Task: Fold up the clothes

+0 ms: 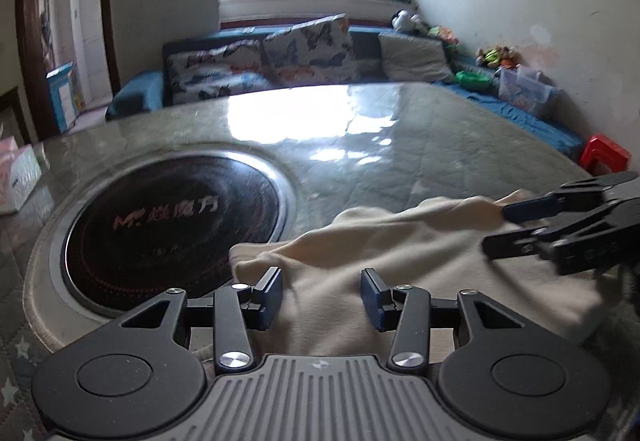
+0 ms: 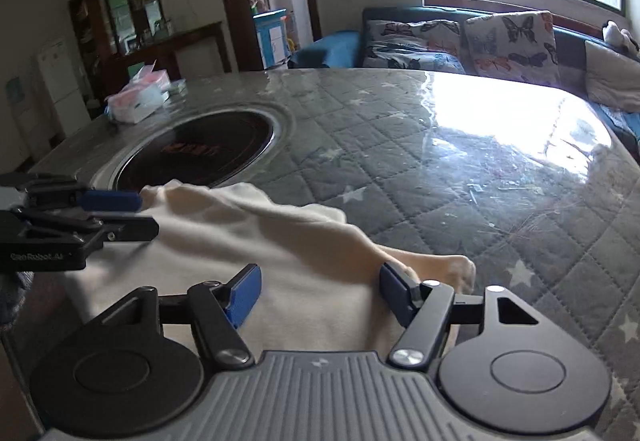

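**Ana:** Left wrist view first: the left gripper (image 1: 321, 295) hangs over a cream garment (image 1: 400, 261), soft and fleecy-looking, bunched into rounded folds. Its blue ribbed pads (image 1: 273, 297) stand apart with cloth lying under the gap, and I see neither pad pressing on it.

**Ben:** So parted, holding nothing?

**Ana:** Parted about halfway, yes, nothing pinched. The garment lies on the near part of the table (image 1: 400, 129), whose top is a glossy clear sheet over grey quilted fabric with white stars. One edge of the cloth touches the round black glass hob (image 1: 172, 225), which has a metal ring around it.

**Ben:** And the right gripper (image 2: 320, 295)?

**Ana:** From its own camera the jaws stand wider. The right-side pad (image 2: 394, 291) sits against a raised fold at the garment's edge, the other pad is clear of the cloth, so no grip there either. In the left view it comes in from the right (image 1: 504, 229), fingers stacked one above the other over the garment's far corner.

**Ben:** Anything else on the table?

**Ana:** A soft pink and white tissue pack (image 2: 138, 99) beyond the hob, well apart from the cloth. Behind the table runs a blue sofa (image 1: 136, 97) with butterfly-print cushions (image 1: 308, 49)
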The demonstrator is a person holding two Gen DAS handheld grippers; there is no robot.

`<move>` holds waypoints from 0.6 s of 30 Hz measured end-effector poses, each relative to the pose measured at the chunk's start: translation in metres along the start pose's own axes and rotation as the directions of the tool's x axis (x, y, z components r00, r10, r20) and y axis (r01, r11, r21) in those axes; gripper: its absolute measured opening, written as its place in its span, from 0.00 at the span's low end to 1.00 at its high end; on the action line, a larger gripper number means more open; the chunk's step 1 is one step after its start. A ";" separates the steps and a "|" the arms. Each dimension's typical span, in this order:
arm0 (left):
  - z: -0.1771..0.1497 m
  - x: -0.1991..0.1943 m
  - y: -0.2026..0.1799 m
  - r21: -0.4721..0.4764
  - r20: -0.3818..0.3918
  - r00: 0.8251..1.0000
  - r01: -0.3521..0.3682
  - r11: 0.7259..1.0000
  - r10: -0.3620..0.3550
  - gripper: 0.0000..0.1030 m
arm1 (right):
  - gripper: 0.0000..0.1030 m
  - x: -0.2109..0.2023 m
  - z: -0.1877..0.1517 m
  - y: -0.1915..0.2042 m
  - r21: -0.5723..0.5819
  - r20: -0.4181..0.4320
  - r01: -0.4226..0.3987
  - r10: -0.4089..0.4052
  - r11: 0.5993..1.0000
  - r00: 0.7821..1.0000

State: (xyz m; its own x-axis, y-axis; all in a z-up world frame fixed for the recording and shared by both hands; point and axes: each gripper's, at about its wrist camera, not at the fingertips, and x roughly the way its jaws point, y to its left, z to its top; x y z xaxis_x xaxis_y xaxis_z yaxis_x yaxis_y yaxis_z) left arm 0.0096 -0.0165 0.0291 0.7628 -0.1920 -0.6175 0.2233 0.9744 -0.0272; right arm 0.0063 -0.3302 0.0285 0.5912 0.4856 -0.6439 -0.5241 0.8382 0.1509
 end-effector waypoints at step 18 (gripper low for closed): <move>0.015 0.030 0.018 -0.058 -0.040 0.994 -0.104 0.993 0.102 0.45 | 0.51 0.020 0.024 0.012 -0.025 0.001 0.017 -0.017 1.000 1.000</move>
State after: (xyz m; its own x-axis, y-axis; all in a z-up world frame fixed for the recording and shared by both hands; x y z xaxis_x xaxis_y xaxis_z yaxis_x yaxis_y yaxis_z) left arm 0.0462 -0.0064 0.0217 0.7565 -0.0868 -0.6482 0.1069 0.9942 -0.0084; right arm 0.0267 -0.3045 0.0353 0.6009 0.4712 -0.6457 -0.5291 0.8399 0.1205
